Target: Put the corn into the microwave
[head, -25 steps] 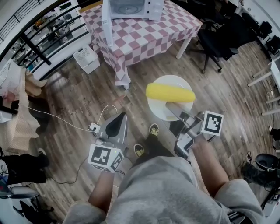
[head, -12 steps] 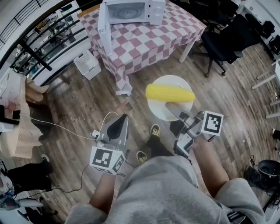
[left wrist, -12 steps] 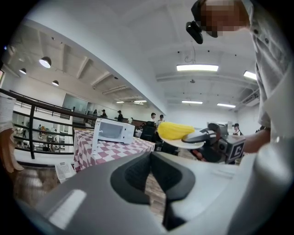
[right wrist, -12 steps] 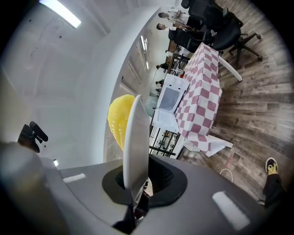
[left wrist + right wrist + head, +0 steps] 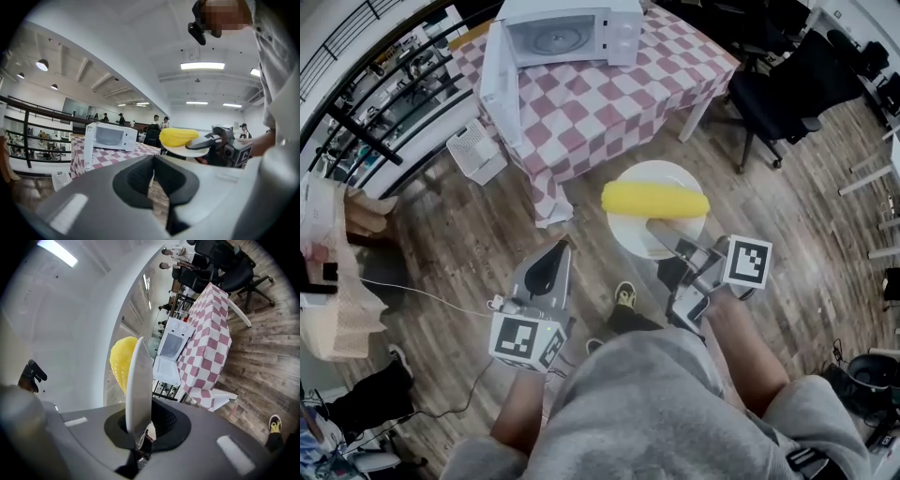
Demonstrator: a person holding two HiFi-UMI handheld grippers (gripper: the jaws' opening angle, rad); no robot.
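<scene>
Currently right tongs (image 5: pixel 660 231) clamped on rim of plate (image 5: pixel 628 234), corn (image 5: pixel 654 199) lying on top; left tongs (image 5: pixel 555 255) closed, empty.

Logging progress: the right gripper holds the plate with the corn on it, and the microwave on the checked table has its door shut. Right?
No: the microwave door stands open, as the head view shows. The rest holds: the right gripper grips the plate bearing the corn, and the microwave sits on the checked table.
</scene>
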